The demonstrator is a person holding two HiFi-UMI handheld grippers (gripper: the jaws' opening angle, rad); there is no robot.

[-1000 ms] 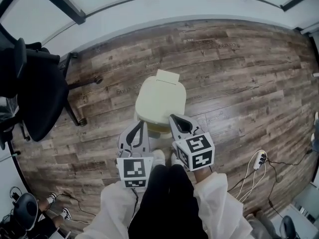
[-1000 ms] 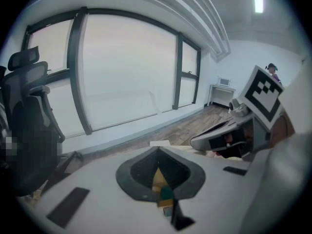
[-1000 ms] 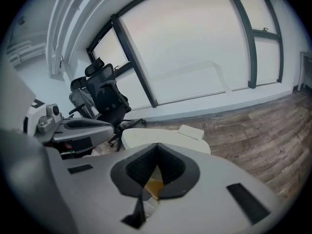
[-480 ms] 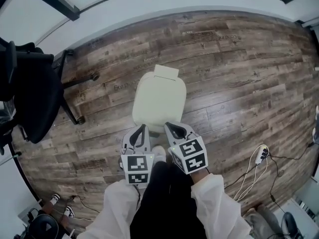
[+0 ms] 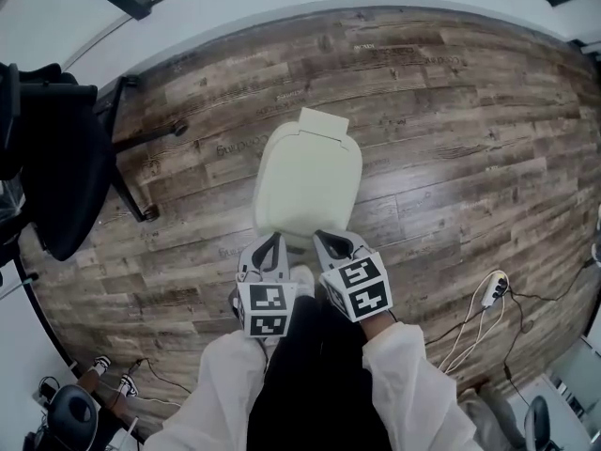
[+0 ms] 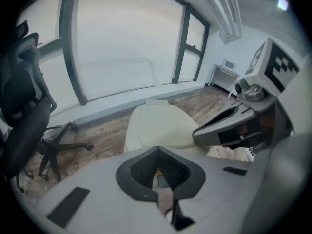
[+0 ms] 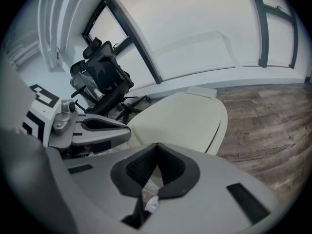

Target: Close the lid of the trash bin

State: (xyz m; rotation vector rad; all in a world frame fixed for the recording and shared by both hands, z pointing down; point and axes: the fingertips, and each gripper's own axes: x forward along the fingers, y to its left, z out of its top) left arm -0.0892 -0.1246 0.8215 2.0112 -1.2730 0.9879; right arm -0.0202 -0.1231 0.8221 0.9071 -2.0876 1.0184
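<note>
Wood-plank flooring (image 5: 451, 111) runs across the room to a wall of tall windows (image 6: 122, 43), and a black office chair (image 5: 56, 177) stands off to the person's left. Out on the planks sits the cream trash bin (image 5: 307, 186), its lid (image 6: 158, 123) lying flat on top, hinge end toward the windows. The person stands right behind it, both grippers held side by side over its near edge. The left gripper (image 5: 272, 241) has its jaws pressed together on nothing, and so does the right gripper (image 5: 325, 238); whether either touches the lid I can't tell. A white power strip (image 5: 491, 291) lies at the right.
</note>
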